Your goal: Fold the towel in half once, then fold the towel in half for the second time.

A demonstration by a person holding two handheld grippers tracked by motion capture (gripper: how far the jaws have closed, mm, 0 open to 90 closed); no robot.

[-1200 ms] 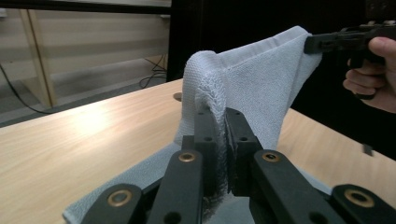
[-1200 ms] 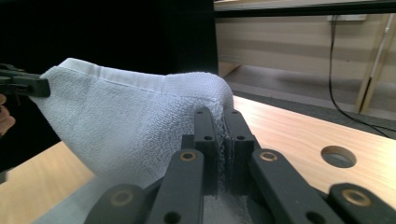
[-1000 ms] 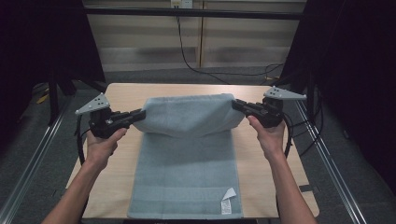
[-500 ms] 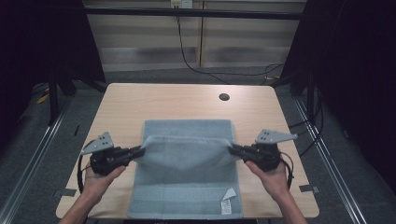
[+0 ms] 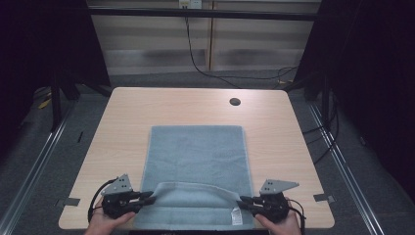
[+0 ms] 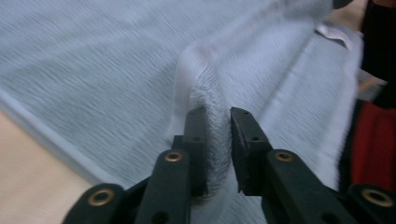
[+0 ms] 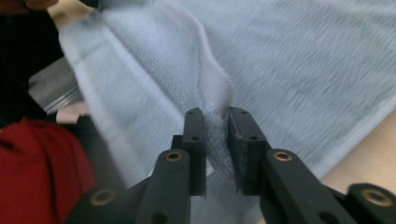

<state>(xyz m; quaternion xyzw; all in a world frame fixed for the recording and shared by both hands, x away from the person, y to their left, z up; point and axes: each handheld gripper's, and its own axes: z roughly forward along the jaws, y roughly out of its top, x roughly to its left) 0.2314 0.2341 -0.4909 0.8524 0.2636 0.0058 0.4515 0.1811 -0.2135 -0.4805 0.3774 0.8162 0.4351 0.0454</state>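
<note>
The pale wooden surface (image 5: 147, 107) stands in a dark room, with black drapes at both sides and a cable hanging down the light wall behind. Its far half is bare except for a small round hole (image 5: 235, 102) near the far right corner, and wide strips of open wood run along both long sides of the towel (image 5: 195, 152).

The grey-blue towel lies flat down the middle of the surface, its far edge straight and square and well short of the far rim. Its near end is folded: the carried edge arcs across the near part of the towel, sagging in a shallow curve between the two tools, with the towel's near hem just inside the near rim. A white label (image 5: 236, 215) lies at the near right corner.

The left hand-held gripper (image 5: 147, 199) sits low at the towel's left edge, near the surface's near left corner. Its jaws have just been opening, and a ridge of the folded edge stands in the gap between them; whether the pads press on it cannot be told. The right hand-held gripper (image 5: 243, 201) mirrors it at the right edge, jaws likewise just opening, with cloth bunched between them.
</note>
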